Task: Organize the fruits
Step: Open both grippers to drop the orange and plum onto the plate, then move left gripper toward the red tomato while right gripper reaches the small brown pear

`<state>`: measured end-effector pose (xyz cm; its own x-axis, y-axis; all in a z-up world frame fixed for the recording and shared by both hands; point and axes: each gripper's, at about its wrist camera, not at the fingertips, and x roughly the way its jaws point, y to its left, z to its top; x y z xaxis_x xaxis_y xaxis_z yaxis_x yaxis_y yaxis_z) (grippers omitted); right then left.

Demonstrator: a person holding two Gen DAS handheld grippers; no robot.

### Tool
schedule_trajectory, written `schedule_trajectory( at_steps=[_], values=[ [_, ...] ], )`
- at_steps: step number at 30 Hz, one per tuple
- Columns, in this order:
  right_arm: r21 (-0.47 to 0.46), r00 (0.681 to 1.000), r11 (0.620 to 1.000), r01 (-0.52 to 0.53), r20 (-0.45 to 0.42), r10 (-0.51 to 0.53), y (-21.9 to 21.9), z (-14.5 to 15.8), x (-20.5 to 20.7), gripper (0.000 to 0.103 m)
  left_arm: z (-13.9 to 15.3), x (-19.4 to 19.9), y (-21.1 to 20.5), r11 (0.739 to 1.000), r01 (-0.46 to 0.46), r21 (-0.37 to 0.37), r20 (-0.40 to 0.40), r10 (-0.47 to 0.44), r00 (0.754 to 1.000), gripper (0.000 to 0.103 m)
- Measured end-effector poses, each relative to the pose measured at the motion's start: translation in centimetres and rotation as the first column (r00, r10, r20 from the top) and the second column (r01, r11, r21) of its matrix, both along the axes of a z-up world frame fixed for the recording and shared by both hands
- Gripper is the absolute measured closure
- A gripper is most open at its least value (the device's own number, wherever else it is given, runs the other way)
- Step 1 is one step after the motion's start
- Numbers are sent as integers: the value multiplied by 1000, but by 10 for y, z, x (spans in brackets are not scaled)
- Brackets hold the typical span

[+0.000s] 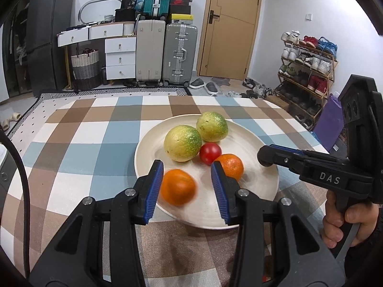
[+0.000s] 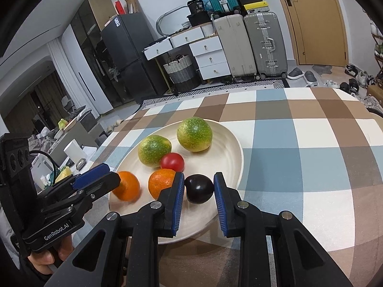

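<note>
A cream plate (image 1: pixel 258 191) (image 2: pixel 225 157) on the checked tablecloth holds two yellow-green citrus fruits (image 1: pixel 182 143) (image 1: pixel 212 126), a red tomato (image 1: pixel 210 152) and two oranges. My left gripper (image 1: pixel 187 189) is open; the near orange (image 1: pixel 177 190), blurred, lies between its fingers, touching neither clearly. The second orange (image 1: pixel 231 166) is just behind its right finger. My right gripper (image 2: pixel 199 195) is open around a dark plum-like fruit (image 2: pixel 199 189) on the plate, with small gaps at both pads. In the left wrist view the right gripper (image 1: pixel 265 159) shows side-on at the plate's right rim.
The checked tablecloth (image 2: pixel 299 143) spreads right of and beyond the plate. Behind the table stand suitcases (image 1: pixel 165 52), white drawers (image 1: pixel 119 57), a woven basket (image 1: pixel 86 69), a fridge (image 1: pixel 47 35), a door and a shoe rack (image 1: pixel 308 71). A side table with clutter (image 2: pixel 71 153) is at left.
</note>
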<state>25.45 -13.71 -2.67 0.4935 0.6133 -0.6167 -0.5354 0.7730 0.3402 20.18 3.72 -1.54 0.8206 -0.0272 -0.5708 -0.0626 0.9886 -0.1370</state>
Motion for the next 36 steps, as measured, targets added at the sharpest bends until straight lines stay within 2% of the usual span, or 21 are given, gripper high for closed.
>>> schedule_trajectory(
  at_steps=[1,3,4,5,6,9,16,18,20,21,23,26,36],
  values=[
    [0,1000,1000,6,4,-6,-1,1,-1,76,1,-1,0,1000,0,-1,4,0,1000,59],
    [4,1000,1000,9,10,-9,-2,2,-3,64,1,-4,1,1000,-7,-2,9,7,1000,41],
    [8,1000,1000,8,13,-8,-3,3,-4,62,2,-5,1,1000,-11,-1,16,11,1000,37],
    [10,1000,1000,7,20,-7,-4,4,-6,61,3,-8,1,1000,-16,2,28,16,999,29],
    [7,999,1000,11,30,-11,-4,5,-7,58,5,-10,0,1000,-20,6,39,19,999,17],
    [5,999,1000,10,39,-10,-5,6,-10,54,6,-16,-1,999,-36,20,45,35,998,1],
    [-19,1000,1000,-6,17,6,-7,2,-13,50,4,-24,3,998,-55,6,28,55,998,1],
    [-19,1000,1000,0,23,0,-9,2,-15,30,3,-27,4,998,-56,0,27,56,998,1],
    [-4,999,1000,0,35,0,-12,4,-18,18,3,-29,4,998,-59,3,30,59,998,1],
    [0,999,1000,3,46,-3,-14,5,-20,13,4,-31,3,998,-61,6,32,61,998,1],
    [-7,998,1000,17,68,-17,-15,7,-25,12,4,-36,2,998,-63,9,32,63,998,1],
    [-26,997,1000,12,78,-9,-17,8,-31,0,4,-46,1,998,-65,9,34,64,997,1],
    [-36,994,999,-5,109,9,-29,11,-56,0,8,-75,0,997,-83,8,49,82,995,1]
  ],
)
